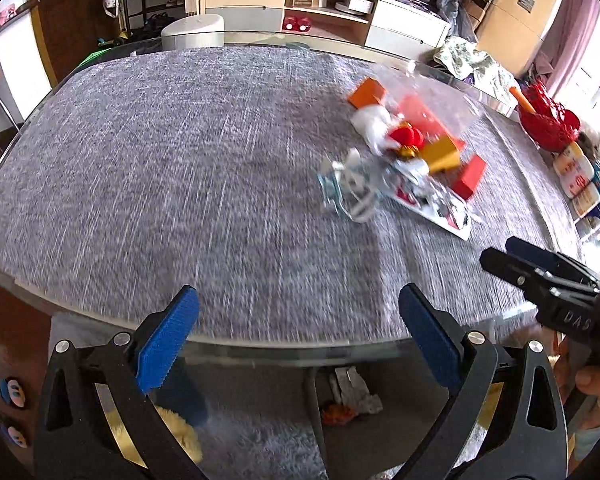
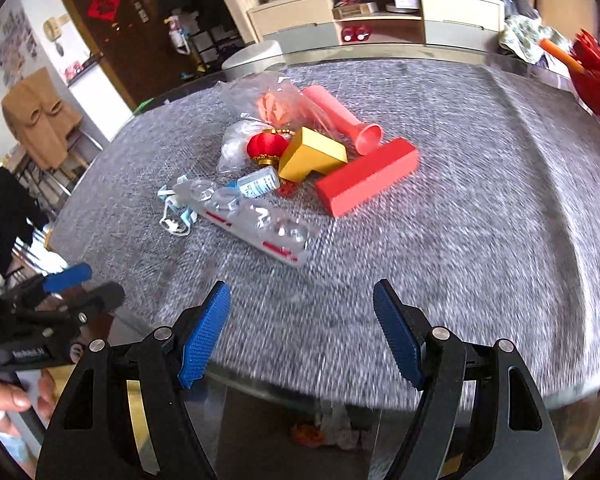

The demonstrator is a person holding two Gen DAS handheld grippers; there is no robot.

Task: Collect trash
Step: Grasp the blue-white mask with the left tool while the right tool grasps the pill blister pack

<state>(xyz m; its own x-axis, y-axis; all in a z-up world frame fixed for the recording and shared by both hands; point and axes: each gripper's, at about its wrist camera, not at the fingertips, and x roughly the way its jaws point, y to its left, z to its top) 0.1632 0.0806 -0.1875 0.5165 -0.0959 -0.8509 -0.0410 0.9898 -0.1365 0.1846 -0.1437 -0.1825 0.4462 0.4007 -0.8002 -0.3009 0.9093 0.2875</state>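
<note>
While trash pile [image 2: 284, 168] sits on the grey table [image 2: 480, 220], left gripper [image 1: 296, 336] and right gripper [image 2: 300, 332] hover spread wide, both empty

A grey woven table mat [image 2: 460, 208] covers the glass table, with a red basket [image 2: 598, 80] at its far right edge, a white bin [image 2: 256, 58] behind it and a beige shelf unit [image 2: 376, 12] beyond.
</note>
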